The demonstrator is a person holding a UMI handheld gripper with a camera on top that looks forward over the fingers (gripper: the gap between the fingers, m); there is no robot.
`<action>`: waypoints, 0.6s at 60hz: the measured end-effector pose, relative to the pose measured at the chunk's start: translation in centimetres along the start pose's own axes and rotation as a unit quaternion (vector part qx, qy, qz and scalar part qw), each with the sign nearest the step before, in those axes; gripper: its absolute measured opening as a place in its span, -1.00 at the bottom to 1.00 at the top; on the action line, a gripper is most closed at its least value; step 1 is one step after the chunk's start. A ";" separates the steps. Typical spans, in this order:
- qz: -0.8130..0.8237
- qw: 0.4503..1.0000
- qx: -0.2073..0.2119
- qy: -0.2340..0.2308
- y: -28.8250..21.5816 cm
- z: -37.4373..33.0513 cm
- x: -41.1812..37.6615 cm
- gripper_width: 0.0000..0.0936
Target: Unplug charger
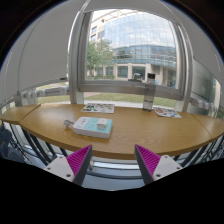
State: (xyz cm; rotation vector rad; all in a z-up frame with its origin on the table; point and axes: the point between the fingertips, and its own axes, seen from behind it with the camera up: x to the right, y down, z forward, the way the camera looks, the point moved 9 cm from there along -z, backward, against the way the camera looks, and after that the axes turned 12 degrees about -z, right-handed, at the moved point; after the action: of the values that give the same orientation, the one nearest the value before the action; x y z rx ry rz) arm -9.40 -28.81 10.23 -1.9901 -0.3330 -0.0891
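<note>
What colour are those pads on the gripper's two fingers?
Pink-magenta; the pads show at the bottom of the gripper view, fingers open.

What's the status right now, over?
Jaws open, holding nothing, short of the wooden table. No charger visible. Box lies just ahead on the table.

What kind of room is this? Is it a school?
Maybe a study room or lounge in an office or campus building. A long curved wooden table faces a big window with modern buildings outside. The open gripper holds nothing.
</note>
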 end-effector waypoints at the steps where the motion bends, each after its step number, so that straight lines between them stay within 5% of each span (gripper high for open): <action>1: -0.002 1.000 0.001 -0.002 -0.1 0.2 0.0 0.83; 16: -0.003 1.000 0.016 0.024 -2.8 5.5 0.4 0.63; 27: 0.027 0.998 -0.012 0.049 -2.6 6.4 2.3 0.15; 36: 0.026 0.997 -0.019 0.075 -1.9 4.6 3.3 -0.50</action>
State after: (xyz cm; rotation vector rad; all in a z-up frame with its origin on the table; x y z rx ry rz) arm -7.13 -23.27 10.63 -2.0139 -0.1836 -0.2125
